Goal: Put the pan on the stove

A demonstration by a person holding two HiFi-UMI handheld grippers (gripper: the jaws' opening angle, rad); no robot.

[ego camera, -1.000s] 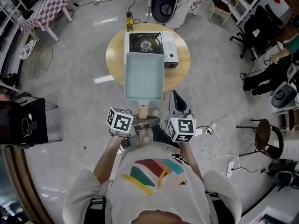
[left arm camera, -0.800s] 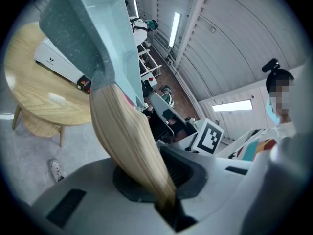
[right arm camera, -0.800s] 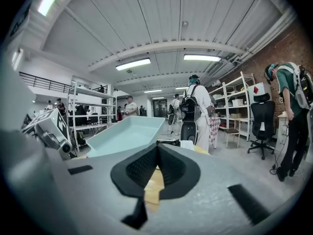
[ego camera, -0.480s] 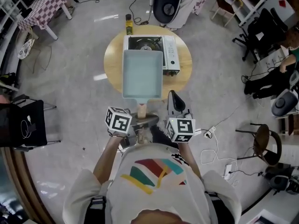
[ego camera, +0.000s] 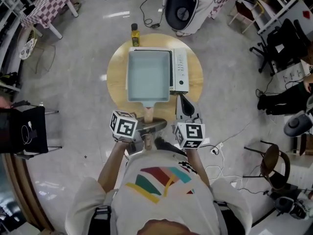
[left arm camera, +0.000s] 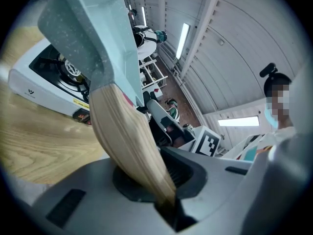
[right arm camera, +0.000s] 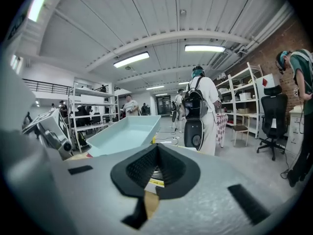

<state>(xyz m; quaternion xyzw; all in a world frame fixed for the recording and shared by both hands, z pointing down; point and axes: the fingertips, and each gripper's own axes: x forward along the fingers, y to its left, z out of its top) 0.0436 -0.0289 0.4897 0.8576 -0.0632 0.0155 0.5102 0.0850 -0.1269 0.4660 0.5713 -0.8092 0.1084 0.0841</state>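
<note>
Pan (ego camera: 148,77) is over the stove (ego camera: 179,71), upper middle of the frame. Left gripper (left arm camera: 166,202) is squeezed tight on its wooden handle (left arm camera: 122,136). Right gripper (right arm camera: 156,155) is closed and holds nothing.

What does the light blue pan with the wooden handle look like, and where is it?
The light blue rectangular pan is shallow, speckled and empty, with low raised walls. A pale wooden handle sticks out toward the person. The left gripper is clamped on that handle, and the right gripper seems to pinch its end too. The pan is held over the white gas stove on the round wooden table, and it looks lifted, not resting on it.
</note>
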